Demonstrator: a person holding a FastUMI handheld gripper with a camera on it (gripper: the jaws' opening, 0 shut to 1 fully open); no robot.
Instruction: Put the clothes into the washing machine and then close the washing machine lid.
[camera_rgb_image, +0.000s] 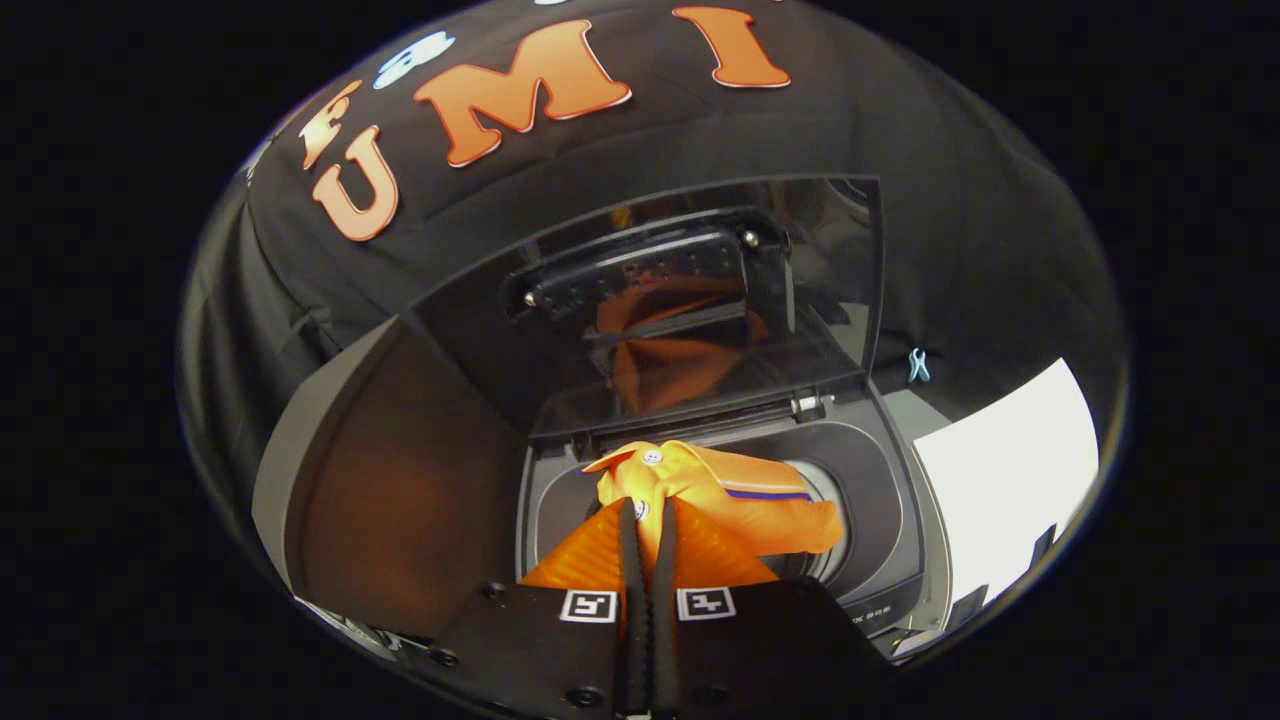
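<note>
An orange shirt (735, 495) with white buttons and a purple stripe hangs from my gripper (648, 510), whose fingers are shut on the cloth near the collar. The shirt dangles just over the round drum opening (828, 500) of the dark washing machine (880, 560). The machine's glossy lid (690, 300) stands raised behind the opening, and the shirt and the gripper are mirrored in it. The lower part of the shirt is hidden behind my fingers.
A grey-brown panel (390, 490) stands close on the left of the machine. A white surface (1000, 480) lies to the right. A small pale blue clip (917, 365) hangs on the black cloth wall behind the lid.
</note>
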